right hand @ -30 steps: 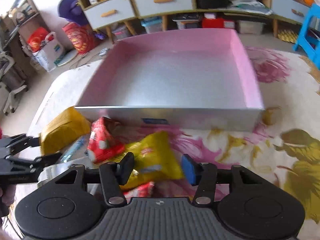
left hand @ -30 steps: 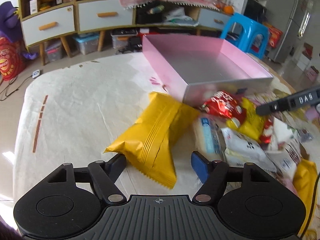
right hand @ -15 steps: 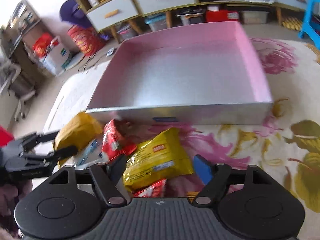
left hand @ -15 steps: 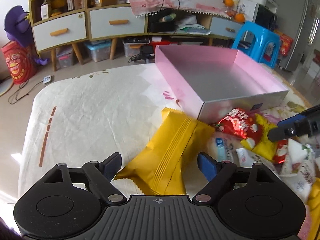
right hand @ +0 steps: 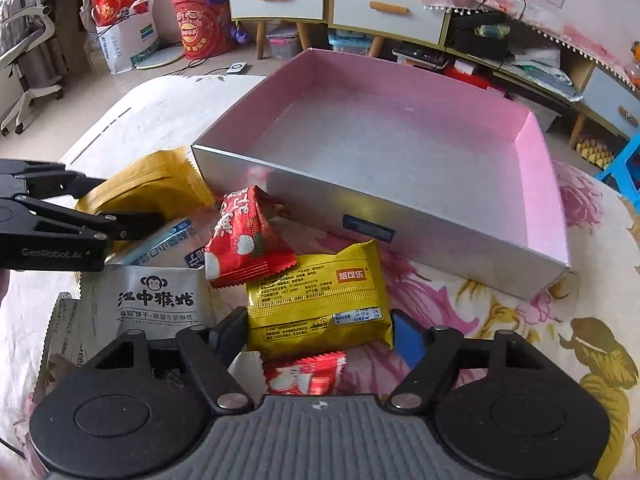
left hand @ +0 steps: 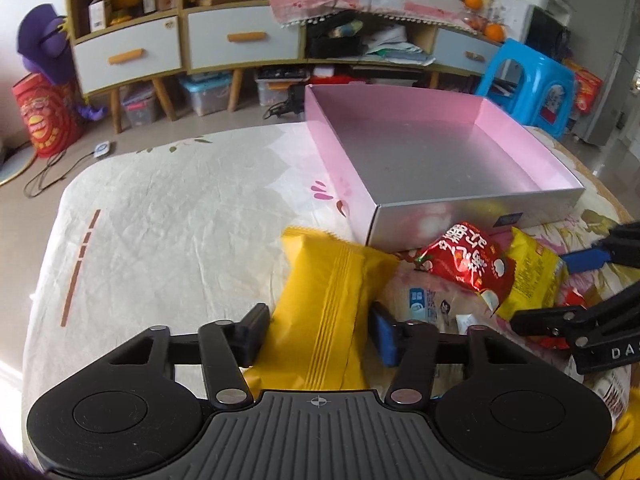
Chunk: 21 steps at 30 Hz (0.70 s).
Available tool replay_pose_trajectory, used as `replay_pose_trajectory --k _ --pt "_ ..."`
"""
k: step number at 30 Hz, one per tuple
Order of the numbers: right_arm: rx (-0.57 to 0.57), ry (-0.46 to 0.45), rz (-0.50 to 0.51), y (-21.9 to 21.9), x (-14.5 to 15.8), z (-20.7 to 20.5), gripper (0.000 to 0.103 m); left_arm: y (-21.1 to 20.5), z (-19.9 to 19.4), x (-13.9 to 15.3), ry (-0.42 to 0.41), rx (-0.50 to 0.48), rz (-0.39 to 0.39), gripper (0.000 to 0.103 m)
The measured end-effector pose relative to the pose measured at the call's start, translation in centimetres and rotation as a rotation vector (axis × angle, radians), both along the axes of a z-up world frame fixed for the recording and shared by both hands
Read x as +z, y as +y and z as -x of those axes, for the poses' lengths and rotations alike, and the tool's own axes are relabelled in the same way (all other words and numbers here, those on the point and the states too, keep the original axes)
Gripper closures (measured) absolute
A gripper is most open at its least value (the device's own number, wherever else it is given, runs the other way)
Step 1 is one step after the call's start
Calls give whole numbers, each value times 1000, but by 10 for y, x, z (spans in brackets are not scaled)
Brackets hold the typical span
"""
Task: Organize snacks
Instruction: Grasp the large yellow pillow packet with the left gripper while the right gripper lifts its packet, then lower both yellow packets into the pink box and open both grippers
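Note:
An empty pink-lined silver box [left hand: 472,204] [right hand: 400,216] stands on the cloth-covered table. In front of it lies a pile of snack packets. My left gripper [left hand: 318,336] has its jaws closed in against a big orange-yellow packet [left hand: 324,304], also seen in the right wrist view [right hand: 148,184]. My right gripper [right hand: 320,336] straddles a yellow packet [right hand: 320,296] [left hand: 532,276], its jaws close to the packet's sides. A red packet [left hand: 464,260] [right hand: 244,240] lies between the two.
Other packets lie in the pile: a grey monkey-print one [right hand: 156,300], a white-blue one [right hand: 168,244] [left hand: 424,300], a small red one [right hand: 304,376]. Bare white cloth [left hand: 160,220] spreads left of the pile. Cabinets [left hand: 180,44] and a blue stool [left hand: 536,80] stand beyond the table.
My left gripper moved forward over the orange-yellow packet and its jaws narrowed onto it. My right gripper came forward and down around the yellow packet.

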State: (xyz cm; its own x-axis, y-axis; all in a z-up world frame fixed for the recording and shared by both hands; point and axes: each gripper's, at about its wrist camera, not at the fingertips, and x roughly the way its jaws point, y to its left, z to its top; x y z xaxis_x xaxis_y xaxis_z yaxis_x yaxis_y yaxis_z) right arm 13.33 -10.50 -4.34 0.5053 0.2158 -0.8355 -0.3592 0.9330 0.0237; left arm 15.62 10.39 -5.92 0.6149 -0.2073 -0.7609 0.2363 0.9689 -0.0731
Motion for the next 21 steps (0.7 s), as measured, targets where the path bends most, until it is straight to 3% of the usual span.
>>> replay_pose_trajectory --k 5,11,21 --pt "-61 40 -51 -14 3 3 39 -6 6 12 19 46 -20 62" --pt "-155 89 -153 -40 17 4 39 -3 15 31 31 100 18 63" --pt "-225 56 -266 -62 48 1 39 -16 23 62 -29 128 24 63"
